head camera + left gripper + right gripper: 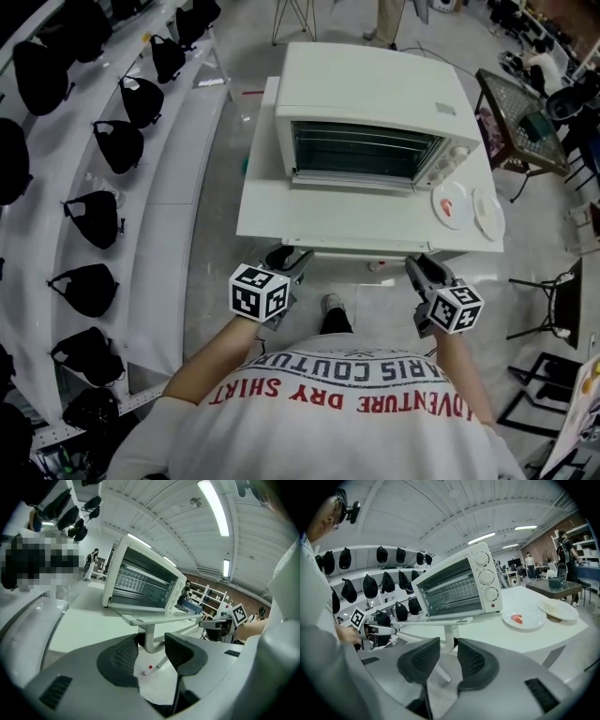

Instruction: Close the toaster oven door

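Left gripper and right gripper are hovering part-open and empty at the table's near edge, the toaster oven door lying dropped open at twelve o'clock, its long axis running nine-to-three, neither gripper judged nearer.

bright, even light from ceiling strip lights, soft shadows; head view sharp, the other two bulge with dark corners.

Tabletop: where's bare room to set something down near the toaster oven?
Bare: the table strip between the toaster oven door and the near edge. Crowded: the right front corner, holding a plate with a red bit and an empty plate.
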`<act>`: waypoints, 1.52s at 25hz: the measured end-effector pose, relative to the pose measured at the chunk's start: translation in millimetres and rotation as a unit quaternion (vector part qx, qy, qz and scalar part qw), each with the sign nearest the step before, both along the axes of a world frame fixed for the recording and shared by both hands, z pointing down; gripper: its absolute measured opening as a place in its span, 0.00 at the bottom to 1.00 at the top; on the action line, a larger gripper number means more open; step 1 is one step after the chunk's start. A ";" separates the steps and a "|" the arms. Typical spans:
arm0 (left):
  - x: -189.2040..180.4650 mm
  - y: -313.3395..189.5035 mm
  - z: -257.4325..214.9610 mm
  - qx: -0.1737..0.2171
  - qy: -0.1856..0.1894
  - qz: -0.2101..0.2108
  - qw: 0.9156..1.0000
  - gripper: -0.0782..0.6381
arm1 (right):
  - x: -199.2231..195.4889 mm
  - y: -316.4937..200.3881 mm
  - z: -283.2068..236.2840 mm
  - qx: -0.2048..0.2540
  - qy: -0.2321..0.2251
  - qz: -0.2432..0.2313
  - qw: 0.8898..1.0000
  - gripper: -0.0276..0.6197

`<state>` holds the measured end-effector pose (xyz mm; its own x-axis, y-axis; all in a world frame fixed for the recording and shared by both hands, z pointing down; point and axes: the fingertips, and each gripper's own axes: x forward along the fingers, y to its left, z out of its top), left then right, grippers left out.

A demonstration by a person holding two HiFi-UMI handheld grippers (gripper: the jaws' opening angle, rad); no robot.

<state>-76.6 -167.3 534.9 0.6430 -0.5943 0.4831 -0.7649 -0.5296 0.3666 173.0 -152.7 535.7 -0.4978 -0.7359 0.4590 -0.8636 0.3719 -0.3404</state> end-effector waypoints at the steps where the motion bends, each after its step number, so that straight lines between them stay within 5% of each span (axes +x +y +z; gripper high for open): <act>1: 0.1 -1.0 -2.3 0.000 0.000 0.000 1.000 0.37 | -0.1 -1.0 -2.5 0.002 0.001 0.000 1.000 0.23; 38: -6.5 -54.8 -104.5 0.098 -0.023 -0.042 0.994 0.37 | 0.4 -57.5 -100.3 0.082 -0.027 -0.005 0.996 0.25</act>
